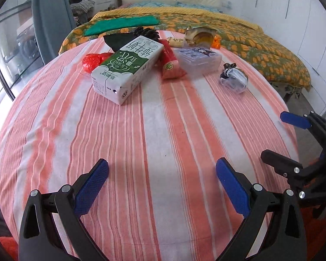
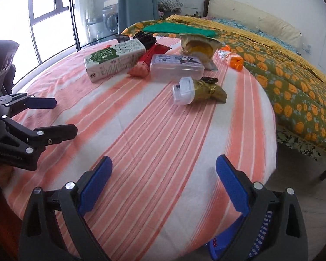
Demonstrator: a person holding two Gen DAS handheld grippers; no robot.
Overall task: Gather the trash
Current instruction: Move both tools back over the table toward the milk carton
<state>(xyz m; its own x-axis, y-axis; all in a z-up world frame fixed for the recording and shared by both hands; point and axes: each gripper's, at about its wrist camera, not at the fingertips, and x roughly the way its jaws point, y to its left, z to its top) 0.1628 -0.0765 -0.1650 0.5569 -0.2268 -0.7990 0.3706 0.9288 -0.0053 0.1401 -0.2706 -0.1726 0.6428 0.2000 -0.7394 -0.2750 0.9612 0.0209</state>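
Trash: a cluster of litter lies on the striped tablecloth (image 1: pixel 154 130), well ahead of both sets of jaws, untouched.
Milk carton (image 1: pixel 128 69): on its side, ahead and slightly left of the left jaws, nearest of the pile.
Red wrapper (image 1: pixel 171 65): wedged between the carton and a clear plastic box (image 1: pixel 197 59).
Crumpled bag (image 1: pixel 233 78): ahead and right of the left jaws, apart from the pile.
Left gripper (image 1: pixel 162 175): jaws spread wide, holding nothing, over bare cloth.
Right gripper (image 2: pixel 164 174): jaws likewise wide apart and empty, just beside the left one.
Blue basket (image 2: pixel 239 239): below the right jaws, beside the table edge.
Backdrop: a bed (image 2: pixel 282 65) with an orange-patterned cover beyond the table.
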